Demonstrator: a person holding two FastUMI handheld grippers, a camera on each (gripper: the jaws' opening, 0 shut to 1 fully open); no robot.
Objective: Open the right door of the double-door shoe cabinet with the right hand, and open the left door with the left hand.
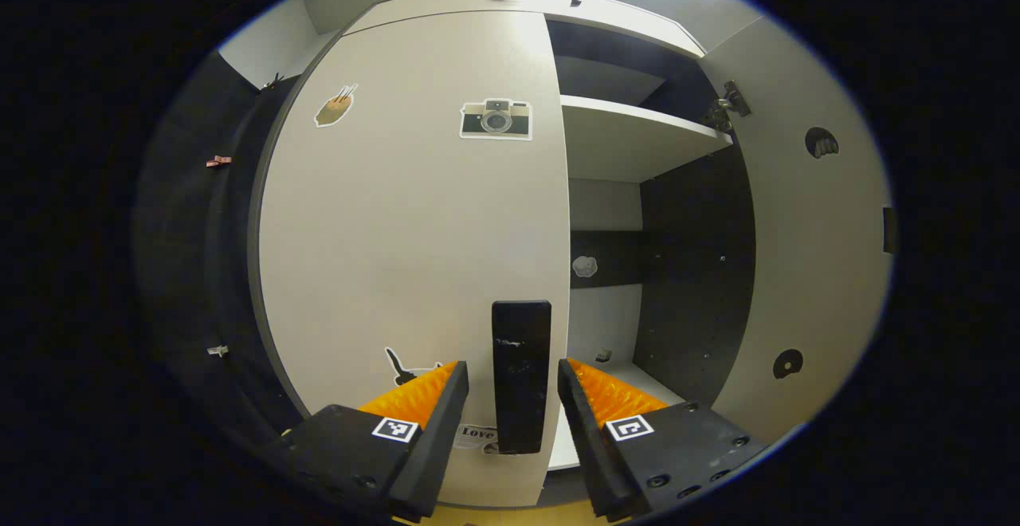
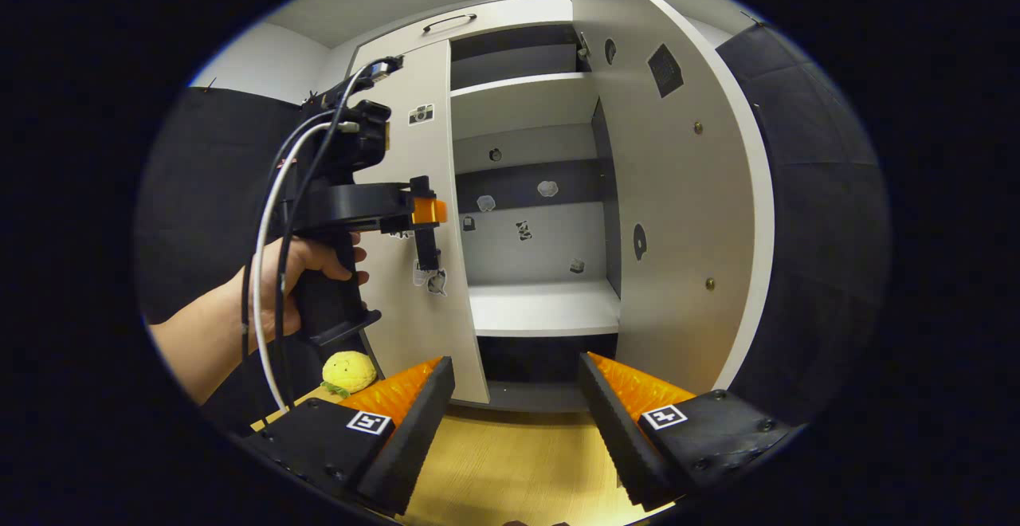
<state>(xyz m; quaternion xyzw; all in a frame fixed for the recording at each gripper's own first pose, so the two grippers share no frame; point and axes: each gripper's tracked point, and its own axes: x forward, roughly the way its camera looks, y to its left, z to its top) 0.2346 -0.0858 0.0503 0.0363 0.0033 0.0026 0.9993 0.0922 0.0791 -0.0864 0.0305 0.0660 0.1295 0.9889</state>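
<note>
The white left door (image 1: pixel 398 223) stands shut, with a camera sticker and a tall black handle (image 1: pixel 522 374) near its right edge. My left gripper (image 1: pixel 512 368) is open and straddles that handle, with a gap on each side. The right door (image 1: pixel 805 255) is swung wide open, baring the shelves (image 1: pixel 637 139). In the right gripper view, my right gripper (image 2: pixel 516 360) is open and holds nothing, set back from the cabinet and low over the wooden floor (image 2: pixel 510 462). The open right door (image 2: pixel 677 191) rises just right of it. A hand holds the left gripper (image 2: pixel 426 227) against the left door (image 2: pixel 422 311).
A yellow plush toy (image 2: pixel 349 370) lies on the floor at the foot of the left door. Small stickers dot the cabinet's back wall (image 2: pixel 526 231). A drawer with a dark handle (image 2: pixel 450 22) tops the cabinet. Black cloth walls flank both sides.
</note>
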